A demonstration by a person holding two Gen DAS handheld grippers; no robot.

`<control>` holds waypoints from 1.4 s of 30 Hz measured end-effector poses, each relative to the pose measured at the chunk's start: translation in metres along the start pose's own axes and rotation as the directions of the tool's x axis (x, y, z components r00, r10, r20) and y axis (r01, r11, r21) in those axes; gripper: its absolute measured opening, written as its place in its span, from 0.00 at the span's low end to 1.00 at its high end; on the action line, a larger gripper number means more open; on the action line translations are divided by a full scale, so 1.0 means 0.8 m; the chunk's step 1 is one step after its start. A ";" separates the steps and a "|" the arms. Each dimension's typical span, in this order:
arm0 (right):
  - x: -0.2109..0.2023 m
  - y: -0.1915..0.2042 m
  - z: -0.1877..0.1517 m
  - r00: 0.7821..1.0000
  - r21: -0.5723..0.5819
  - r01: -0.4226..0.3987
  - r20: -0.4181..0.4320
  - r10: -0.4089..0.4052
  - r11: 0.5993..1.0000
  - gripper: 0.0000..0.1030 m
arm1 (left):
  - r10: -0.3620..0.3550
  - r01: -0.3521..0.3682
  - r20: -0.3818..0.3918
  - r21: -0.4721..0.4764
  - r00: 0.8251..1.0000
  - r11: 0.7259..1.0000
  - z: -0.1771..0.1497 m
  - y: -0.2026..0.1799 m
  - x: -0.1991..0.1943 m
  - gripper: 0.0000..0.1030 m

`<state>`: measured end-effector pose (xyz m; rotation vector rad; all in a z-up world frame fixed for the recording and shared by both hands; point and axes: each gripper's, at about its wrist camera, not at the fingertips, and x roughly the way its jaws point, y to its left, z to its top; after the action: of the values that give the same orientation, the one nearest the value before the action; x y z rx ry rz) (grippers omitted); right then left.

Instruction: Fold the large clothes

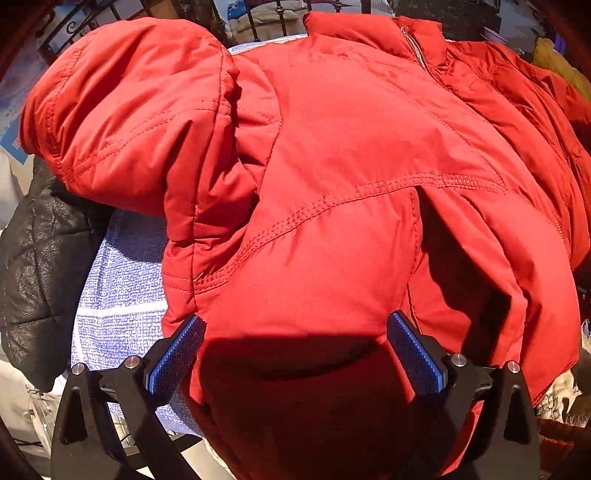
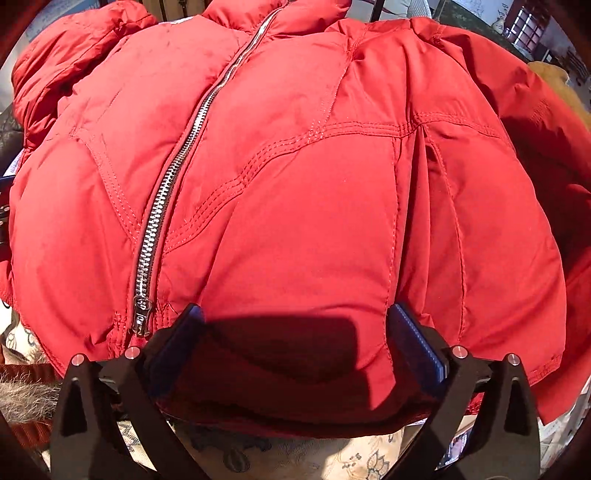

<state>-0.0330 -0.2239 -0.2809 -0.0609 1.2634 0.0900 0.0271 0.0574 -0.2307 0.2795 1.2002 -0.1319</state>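
A large red padded jacket (image 1: 332, 155) lies spread front-up on a blue-white patterned cloth (image 1: 118, 295). Its left sleeve (image 1: 129, 110) is folded in over the body. My left gripper (image 1: 295, 325) is open, its blue pads on either side of the jacket's bottom hem, fabric lying between them. In the right wrist view the jacket (image 2: 314, 203) fills the frame, with a silver zipper (image 2: 173, 177) running down its middle. My right gripper (image 2: 295, 317) is open, its pads straddling the hem to the right of the zipper pull (image 2: 142, 314).
A black quilted jacket (image 1: 40, 266) lies at the left beside the cloth. A mustard garment (image 1: 561, 62) sits at the far right. Metal bed railings (image 1: 266, 18) stand behind. A floral cloth (image 2: 295, 458) and grey fur trim (image 2: 22, 398) lie under the near edge.
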 end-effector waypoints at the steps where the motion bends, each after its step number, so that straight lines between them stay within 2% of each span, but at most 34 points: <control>1: -0.001 -0.002 -0.002 1.000 -0.003 -0.003 0.008 0.003 1.000 0.96 | 0.011 -0.011 0.008 -0.010 1.000 1.000 -0.001 0.002 -0.005 0.95; 4: -0.006 -0.007 -0.001 0.999 0.010 -0.017 0.032 0.017 1.000 0.96 | 0.056 -0.054 0.045 -0.046 0.997 0.997 0.004 0.008 -0.031 0.94; 8: -0.026 -0.027 -0.012 0.995 0.075 -0.051 0.094 0.044 0.996 0.95 | 0.055 -0.044 0.177 -0.067 0.983 0.997 0.030 0.006 -0.083 0.94; 10: -0.045 -0.044 -0.008 0.984 0.157 -0.106 0.157 0.081 0.982 0.95 | 0.040 -0.029 0.239 -0.050 0.970 0.998 0.046 -0.007 -0.104 0.94; 12: -0.066 -0.056 -0.011 0.974 0.217 -0.139 0.209 0.093 0.966 0.95 | -0.005 0.007 0.259 -0.008 0.966 1.000 0.065 -0.025 -0.106 0.94; 14: -0.084 -0.075 -0.008 0.964 0.276 -0.152 0.252 0.081 0.949 0.95 | -0.024 0.016 0.240 0.034 0.970 0.999 0.076 -0.052 -0.097 0.94; 18: -0.108 -0.097 -0.035 0.953 0.360 -0.157 0.300 0.045 0.919 0.95 | -0.069 0.052 0.189 0.097 0.980 0.994 0.081 -0.104 -0.074 0.94; 22: -0.123 -0.131 -0.082 0.945 0.473 -0.161 0.326 -0.003 0.866 0.95 | -0.139 0.128 0.110 0.107 0.984 0.986 0.079 -0.144 -0.055 0.94; 24: -0.127 -0.153 -0.100 0.942 0.544 -0.139 0.331 -0.059 0.828 0.95 | -0.133 0.124 0.065 0.125 0.989 0.984 0.070 -0.156 -0.041 0.94; 26: -0.131 -0.175 -0.122 0.939 0.614 -0.111 0.323 -0.121 0.781 0.95 | -0.119 0.116 0.018 0.130 0.993 0.985 0.065 -0.159 -0.026 0.94; 29: -0.134 -0.202 -0.145 0.938 0.681 -0.089 0.304 -0.169 0.727 0.95 | -0.154 0.155 -0.020 0.092 0.988 0.984 0.066 -0.151 -0.015 0.95; 32: -0.129 -0.229 -0.165 0.945 0.732 -0.021 0.237 -0.226 0.681 0.95 | -0.165 0.167 -0.033 0.080 0.986 0.983 0.066 -0.148 -0.011 0.95; 36: -0.111 -0.249 -0.180 0.953 0.777 -0.004 0.193 -0.233 0.630 0.92 | -0.140 0.142 -0.024 0.098 0.990 0.985 0.063 -0.152 -0.012 0.95; 38: -0.099 -0.254 -0.183 0.957 0.802 -0.022 0.189 -0.219 0.597 0.92 | -0.141 0.143 -0.025 0.098 0.990 0.985 0.063 -0.151 -0.012 0.95; 40: -0.093 -0.256 -0.184 0.956 0.822 -0.058 0.210 -0.207 0.566 0.82 | -0.144 0.146 -0.026 0.099 0.989 0.984 0.064 -0.150 -0.012 0.95; 42: -0.090 -0.256 -0.177 0.950 0.822 -0.090 0.241 -0.200 0.562 0.62 | -0.145 0.147 -0.025 0.100 0.989 0.984 0.063 -0.150 -0.012 0.95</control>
<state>-0.1680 -0.4438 -0.2558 0.7259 0.8710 -0.5561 0.0394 -0.0726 -0.2223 0.2821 1.2331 -0.3196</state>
